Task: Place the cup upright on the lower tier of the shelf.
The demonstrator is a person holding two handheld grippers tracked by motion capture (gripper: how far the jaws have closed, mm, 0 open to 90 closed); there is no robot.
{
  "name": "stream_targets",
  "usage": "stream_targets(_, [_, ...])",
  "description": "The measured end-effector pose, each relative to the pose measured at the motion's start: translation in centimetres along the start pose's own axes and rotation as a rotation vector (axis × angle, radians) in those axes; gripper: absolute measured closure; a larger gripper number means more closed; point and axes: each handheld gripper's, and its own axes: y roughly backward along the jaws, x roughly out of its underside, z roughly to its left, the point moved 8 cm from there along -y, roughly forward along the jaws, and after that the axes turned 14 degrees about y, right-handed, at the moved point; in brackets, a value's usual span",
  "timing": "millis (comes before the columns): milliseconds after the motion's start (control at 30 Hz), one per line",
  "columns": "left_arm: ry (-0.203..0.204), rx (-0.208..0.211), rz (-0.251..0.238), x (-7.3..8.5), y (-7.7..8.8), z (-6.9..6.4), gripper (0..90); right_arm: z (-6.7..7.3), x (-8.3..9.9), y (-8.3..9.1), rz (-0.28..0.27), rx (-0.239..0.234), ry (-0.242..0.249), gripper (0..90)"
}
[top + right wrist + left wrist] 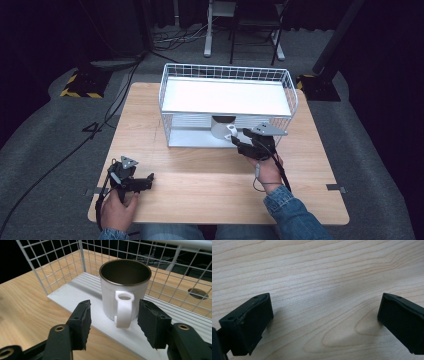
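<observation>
A white mug point(125, 287) with a dark inside stands upright on the lower white shelf point(75, 291) of a wire rack point(227, 105), its handle turned toward me. In the high view the mug point(223, 128) sits at the shelf's front edge. My right gripper point(113, 321) is open, its pads to either side of the handle and a little short of it, touching nothing. The right gripper point(239, 142) hovers just in front of the rack. My left gripper point(149, 179) rests near the table's front left, open wide over bare wood point(319, 285).
The rack has a white top shelf point(225, 96) and wire mesh sides. The wooden table point(200, 185) ends close behind the rack. A round hole point(197, 293) in the tabletop shows through the mesh. Cables and stand legs point(207, 35) lie on the floor beyond.
</observation>
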Motion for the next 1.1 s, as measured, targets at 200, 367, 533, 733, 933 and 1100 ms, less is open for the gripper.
stream_targets(200, [-0.009,0.010,0.002,0.3,0.2,-0.1,0.4,-0.3,0.3,2.2,-0.005,0.001,0.016,43.3])
stream_targets(367, [-0.020,0.015,0.005,0.5,0.4,-0.1,0.4,-0.6,1.4,4.0,0.016,-0.003,0.012,42.8])
stream_targets(533, [-0.023,0.018,0.008,0.7,0.5,-0.2,0.4,-1.2,2.7,5.6,0.033,0.002,0.017,41.7])
stream_targets(733, [-0.027,0.019,0.010,0.7,0.6,-0.2,0.4,-2.3,4.6,7.5,0.076,0.015,0.020,38.0])
stream_targets(933, [-0.027,0.020,0.008,0.7,0.5,-0.2,0.2,-2.8,6.0,8.4,0.103,0.007,0.007,33.0])
stream_targets(1100, [-0.035,0.024,0.010,0.5,0.4,-0.3,0.1,-3.4,8.2,9.2,0.160,-0.008,-0.019,26.9])
